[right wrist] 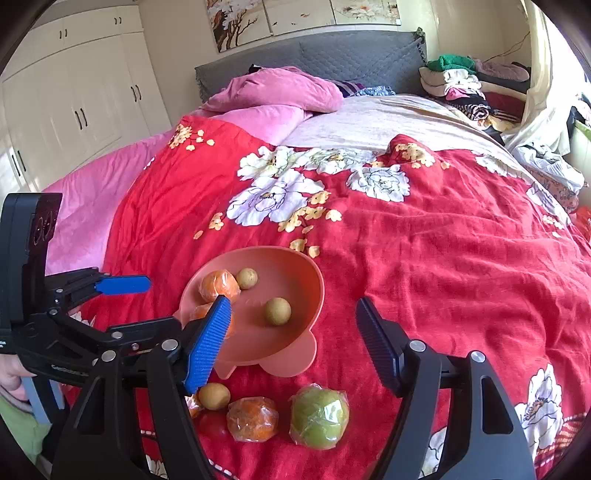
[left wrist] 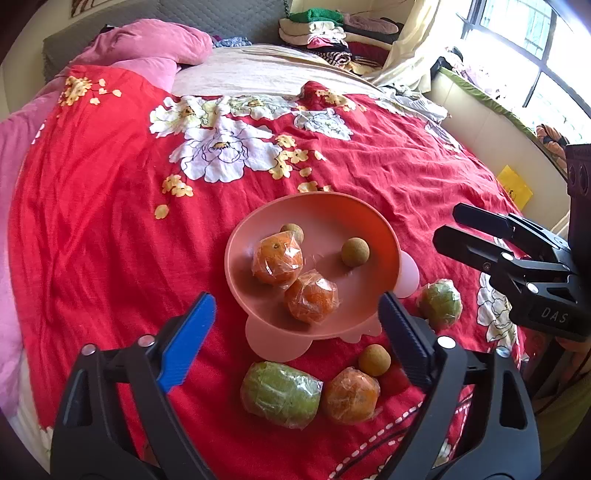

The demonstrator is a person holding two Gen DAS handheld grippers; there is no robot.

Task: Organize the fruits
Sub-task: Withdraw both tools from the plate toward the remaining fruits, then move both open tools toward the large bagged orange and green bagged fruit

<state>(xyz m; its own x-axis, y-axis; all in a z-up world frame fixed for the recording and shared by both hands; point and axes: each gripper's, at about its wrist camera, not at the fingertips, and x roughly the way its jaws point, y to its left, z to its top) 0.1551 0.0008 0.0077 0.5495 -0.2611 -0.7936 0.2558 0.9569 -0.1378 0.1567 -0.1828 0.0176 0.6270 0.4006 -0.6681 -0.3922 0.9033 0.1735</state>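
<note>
A pink bowl (left wrist: 258, 221) (right wrist: 295, 258) stands on the red flowered bedspread. In it lie two plastic-wrapped oranges (left wrist: 277, 264) (left wrist: 312, 301) and two small brown round fruits (left wrist: 354, 252) (right wrist: 246, 277). In front of the bowl on the spread lie a wrapped green fruit (left wrist: 280, 393), a wrapped orange (left wrist: 351, 395) (right wrist: 253, 419), a brown fruit (left wrist: 374, 360) and a red fruit (left wrist: 393, 380). A second green fruit (left wrist: 441, 304) (right wrist: 319, 417) lies to the right. My left gripper (left wrist: 297, 299) hangs open over the bowl's near rim, holding nothing. My right gripper (right wrist: 291, 302) is open and empty too.
Pink pillows (right wrist: 280, 92) and a grey headboard (right wrist: 332, 51) lie at the far end of the bed. Folded clothes (left wrist: 332, 33) are stacked at the far right corner. A window (left wrist: 535, 55) is on the right, white wardrobes (right wrist: 74, 92) on the left.
</note>
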